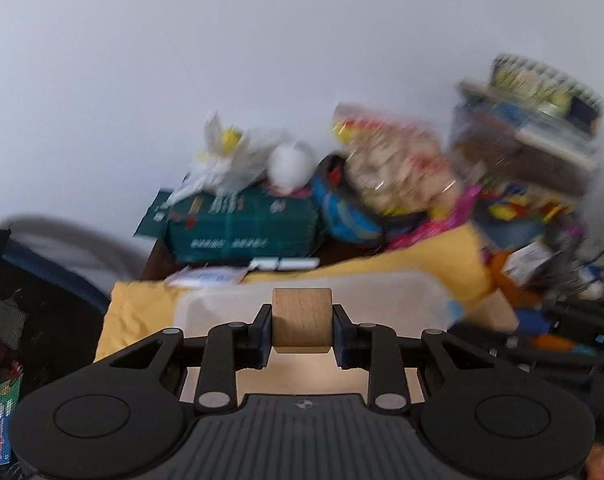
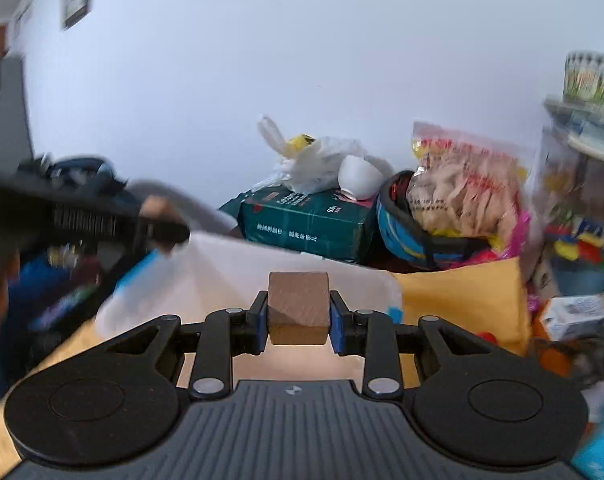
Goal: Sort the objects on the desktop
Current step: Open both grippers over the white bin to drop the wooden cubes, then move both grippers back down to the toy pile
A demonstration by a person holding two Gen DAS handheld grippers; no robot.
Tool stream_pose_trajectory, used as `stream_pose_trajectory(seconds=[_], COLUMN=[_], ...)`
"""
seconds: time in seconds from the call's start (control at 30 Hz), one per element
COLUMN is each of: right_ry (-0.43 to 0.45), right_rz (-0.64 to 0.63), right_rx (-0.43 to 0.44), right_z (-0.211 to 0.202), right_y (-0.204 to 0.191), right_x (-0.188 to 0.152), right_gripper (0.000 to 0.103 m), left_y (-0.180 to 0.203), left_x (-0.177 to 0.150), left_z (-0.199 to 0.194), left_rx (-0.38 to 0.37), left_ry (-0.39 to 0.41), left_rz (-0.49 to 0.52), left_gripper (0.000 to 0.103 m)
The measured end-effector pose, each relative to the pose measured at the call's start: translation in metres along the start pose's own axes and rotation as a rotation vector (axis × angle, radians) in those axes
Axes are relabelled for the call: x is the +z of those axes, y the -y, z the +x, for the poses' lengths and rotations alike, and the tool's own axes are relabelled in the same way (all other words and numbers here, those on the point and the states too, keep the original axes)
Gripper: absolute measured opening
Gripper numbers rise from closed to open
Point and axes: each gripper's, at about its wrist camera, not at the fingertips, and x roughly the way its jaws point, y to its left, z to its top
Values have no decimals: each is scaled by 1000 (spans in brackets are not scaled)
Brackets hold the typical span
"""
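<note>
**Two blocks gripped, none yet sorted**

We are pinching a pale cylindrical wooden block in the left claw and a darker brown wooden cube in the right claw, both above the translucent white plastic bin. Depositing is remaining.

Motion blur smears the stack of books and boxes at the right of the left wrist view, so no cover or label can be read. In the right wrist view the left claw is a dark streak, its grip indistinct. There, the picture's right edge cuts off the patterned tin.
</note>
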Motion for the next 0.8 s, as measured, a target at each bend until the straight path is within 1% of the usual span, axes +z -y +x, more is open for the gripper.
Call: stream_pose_trajectory(seconds=[0.07, 0.13, 0.17, 0.2, 0.27, 0.3, 0.33, 0.37, 0.4, 0.47, 0.5, 0.53, 0.6, 0.63, 0.73, 0.77, 0.8], right_ry=[-52, -105, -135, -164, -184, -183, -181, -167, -136, -97, -82, -74, -77, -86, -131, -153, -172], right_rz=[41, 32, 22, 21, 48, 68, 80, 77, 58, 29, 34, 43, 66, 77, 94, 93, 86], right_rx=[5, -23, -30, -34, -33, -28, -10, 8, 20, 10, 14, 23, 44, 59, 120, 124, 121], right_z=[27, 48, 60, 69, 74, 74, 72, 66, 57, 44, 35, 26, 8, 1, -22, -30, -35], right_y=[3, -2, -2, -3, -2, 0, 0, -2, -5, -8, -9, -9, -7, -6, -4, -4, -4], right_x=[5, -1, -3, -9, -16, -18, -18, -18, -17, -14, -13, -13, -16, -19, -34, -42, -50], right_gripper=[33, 33, 33, 33, 35, 37, 39, 39, 40, 50, 54, 61, 63, 67, 87, 90, 91], left_y=[-1, -6, -8, -10, -14, -14, -13, -14, -16, -19, -20, -19, -17, -14, -6, -2, 1], left_x=[-10, -22, -26, -30, -29, -28, -27, -30, -29, -32, -35, -40, -54, -60, -92, -103, -113], left_z=[28, 50, 50, 51, 42, 36, 25, 15, 11, -5, -15, -28, -48, -55, -75, -80, -84], left_rx=[38, 58, 74, 83, 79, 72, 68, 62, 52, 27, 6, -9, -23, -30, -57, -69, -72], left_ry=[-63, -129, -136, -134, -116, -103, -77, -49, -33, -11, 0, 8, 16, 10, -36, -61, -82], left_rz=[25, 29, 26, 17, 2, 3, 11, 18, 11, -17, -28, -31, -30, -16, -11, -12, -19], left_gripper=[32, 32, 32, 33, 36, 39, 40, 42, 46, 50, 54, 58, 60, 60, 60, 60, 60])
